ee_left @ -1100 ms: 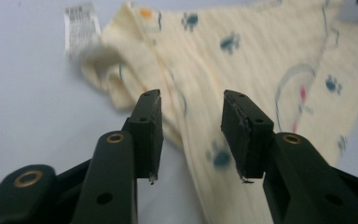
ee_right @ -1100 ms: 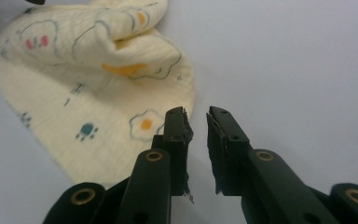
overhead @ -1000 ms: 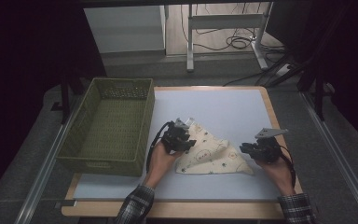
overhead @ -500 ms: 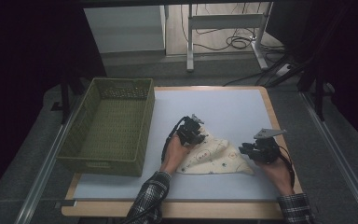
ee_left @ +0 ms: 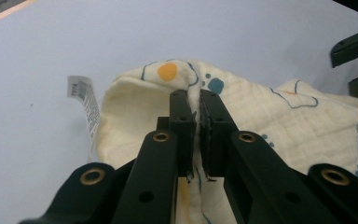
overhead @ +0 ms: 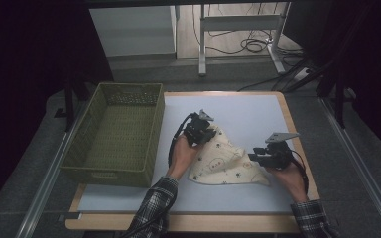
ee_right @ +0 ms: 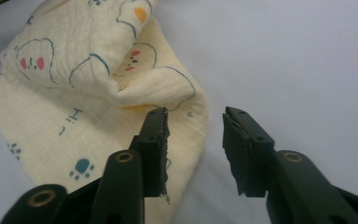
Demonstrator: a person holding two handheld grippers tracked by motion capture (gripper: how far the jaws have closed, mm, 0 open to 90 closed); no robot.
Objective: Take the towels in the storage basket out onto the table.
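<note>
The left tongs [ee_left: 195, 100] were pinched tight on a fold of the cloth [ee_left: 270, 116], with only a thin bit of fabric between the 2 black jaws. The fold stood up in a soft hump around the tips. Just to the left of those tips, a small white tag [ee_left: 85, 100] hung off the edge of the cloth and lay flat on the table [ee_left: 121, 42].

The right tongs [ee_right: 195, 126] were open — there was a wide gap between the 2 jaws and nothing in it. The left jaw sat over the edge of the cloth [ee_right: 51, 102], and the right jaw sat over bare table [ee_right: 298, 56]. A curled-over corner of the cloth lay just past the tips.

From the high view, the left tongs [overhead: 204, 133] were at the far corner of the cloth [overhead: 223, 163], and the right tongs [overhead: 259, 157] were at its near right side. The cloth was pale yellow with little bears and paw prints, and it lay in a bunched-up triangle between the 2 tongs. A green basket [overhead: 114, 139] stood on the table off to the left of the left tongs — well apart from the cloth.
</note>
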